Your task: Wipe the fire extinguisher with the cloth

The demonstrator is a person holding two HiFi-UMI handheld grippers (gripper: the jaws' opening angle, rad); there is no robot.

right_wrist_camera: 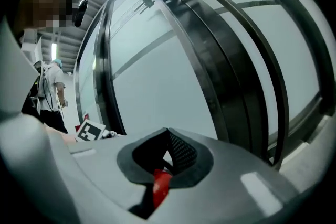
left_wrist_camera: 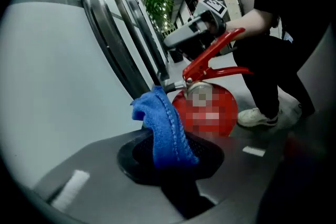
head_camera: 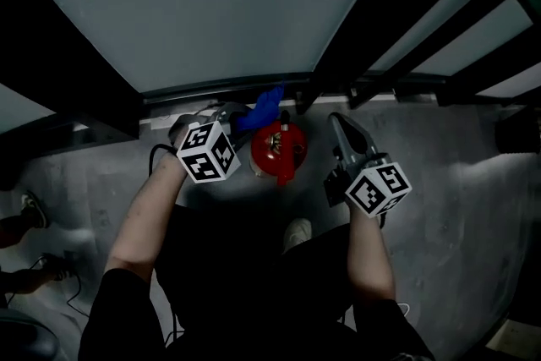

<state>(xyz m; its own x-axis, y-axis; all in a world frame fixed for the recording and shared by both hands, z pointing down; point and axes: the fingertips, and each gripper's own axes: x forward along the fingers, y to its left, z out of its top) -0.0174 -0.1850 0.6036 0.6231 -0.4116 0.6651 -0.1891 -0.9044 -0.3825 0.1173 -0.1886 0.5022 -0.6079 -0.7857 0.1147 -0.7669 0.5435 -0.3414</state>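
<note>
Here, one cloth (left_wrist_camera: 165, 131), one fire extinguisher (head_camera: 277, 150)

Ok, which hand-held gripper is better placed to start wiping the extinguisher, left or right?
Left, most likely. The left hand-held gripper is shut on the blue cloth, close beside the red fire extinguisher. The right hand-held gripper is clamped on its red handle, apparently steadying it.

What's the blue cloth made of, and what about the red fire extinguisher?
The cloth looks like soft, fuzzy fabric, perhaps microfibre: it droops in folds and has a stitched edge. The fire extinguisher looks like painted metal: its round red body is smooth and slightly shiny. Its red handle looks hard and glossy too, probably metal.
</note>
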